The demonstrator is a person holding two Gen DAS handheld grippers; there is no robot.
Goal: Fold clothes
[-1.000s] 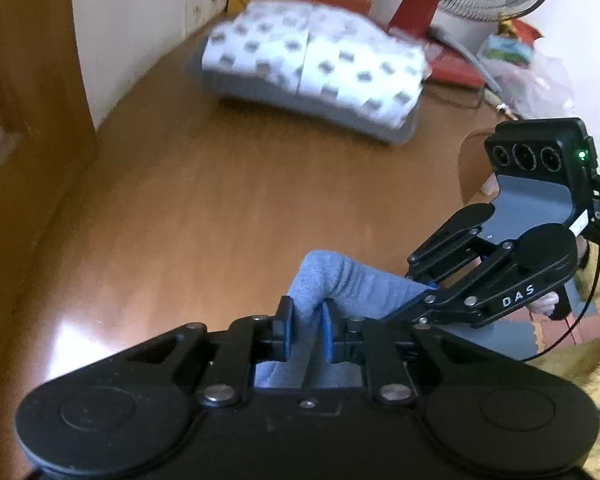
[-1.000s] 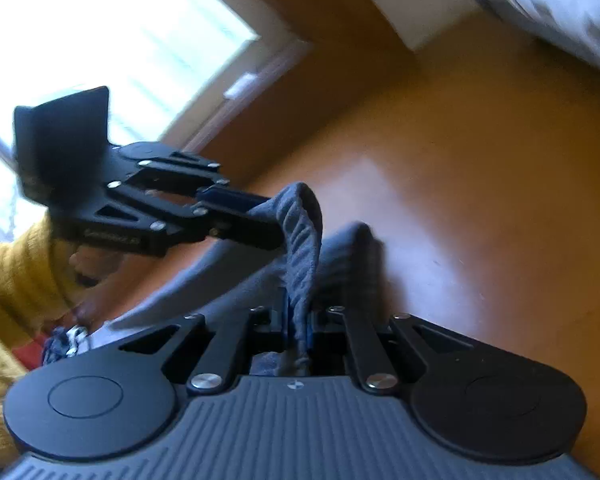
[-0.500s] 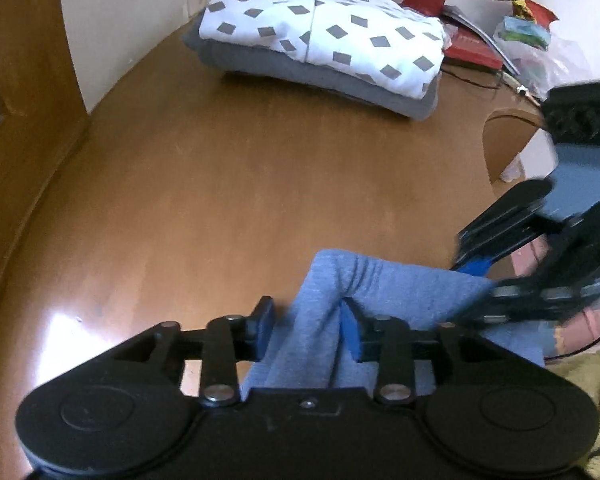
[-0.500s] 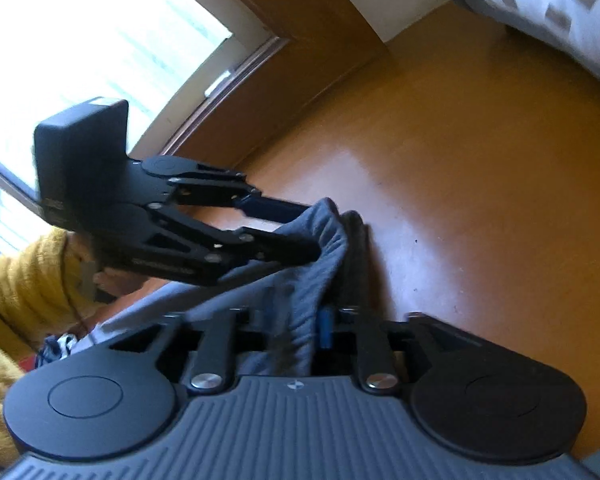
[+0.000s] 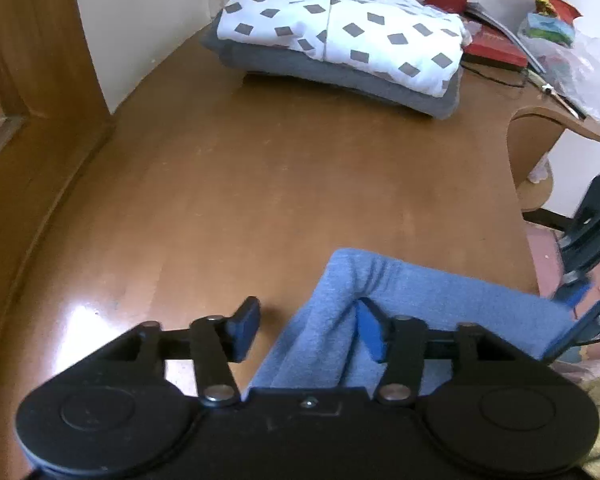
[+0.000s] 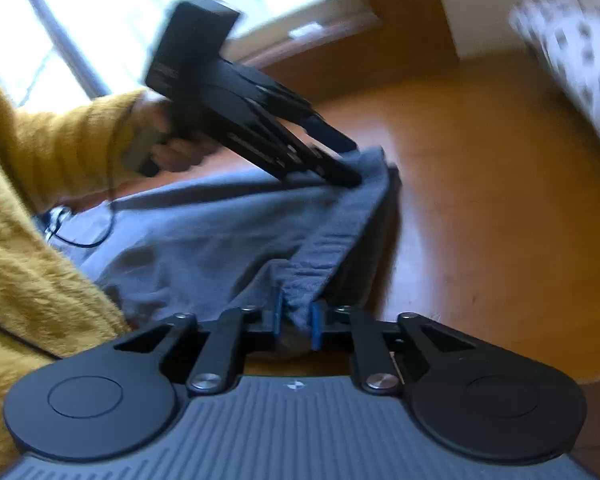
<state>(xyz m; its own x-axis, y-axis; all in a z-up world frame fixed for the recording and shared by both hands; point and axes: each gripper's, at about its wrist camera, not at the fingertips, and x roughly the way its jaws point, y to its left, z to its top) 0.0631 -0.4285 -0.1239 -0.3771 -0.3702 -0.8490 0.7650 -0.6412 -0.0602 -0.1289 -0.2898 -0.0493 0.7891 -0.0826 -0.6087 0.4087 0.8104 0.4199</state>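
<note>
Soft blue-grey knit garment [image 5: 412, 304] lies on the brown wooden surface [image 5: 260, 184], long axis running left claw [image 5: 306, 330] to right claw [image 6: 296, 318]. Left opening, cloth slack between pads; right closing, pinching hem.

Left gripper [image 5: 306, 330]: pointing steeply down, jaws opening, cloth [image 5: 340, 320] lying loose between the pads. Right gripper [image 6: 296, 320]: jaws closing, pads pinching a fold of cloth. Left hand [image 6: 172, 148] in yellow sleeve [image 6: 52, 140].
</note>
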